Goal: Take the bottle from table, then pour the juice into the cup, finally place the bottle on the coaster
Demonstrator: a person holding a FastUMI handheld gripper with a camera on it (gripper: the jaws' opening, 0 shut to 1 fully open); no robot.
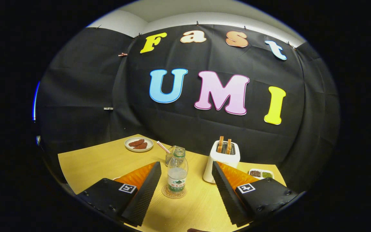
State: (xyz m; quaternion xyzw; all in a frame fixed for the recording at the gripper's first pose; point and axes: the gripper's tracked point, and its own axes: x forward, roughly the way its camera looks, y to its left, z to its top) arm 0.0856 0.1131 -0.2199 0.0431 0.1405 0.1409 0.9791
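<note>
Gripper view
Gripper (185, 175): fingers spread wide apart, holding nothing; the wooden table shows in the gap between them.
Bottle (177, 172): clear plastic, upright, with a little clear liquid in its lower part and a label band near the base; it stands between the two fingers, closer to the left one, touching neither.
Coaster (173, 192): round, flat on the table; the bottle stands on it, and its rim shows around the bottle's base.
Cup (170, 154): a clear glass just behind the bottle and partly hidden by it, with a striped straw (163, 147) leaning out of it; what it holds I cannot tell.
Table (101, 159): pale wood, bare between the things.
Plate (138, 144): small and round, beyond the left finger near the far edge, carrying brown pieces of food.
Toaster (223, 158): white, beyond the right finger, upright, with two slices of toast standing up out of its slots.
Small tray (261, 174): white, just beside the toaster, behind the right finger, with a dark portion and a green portion in separate compartments.
</note>
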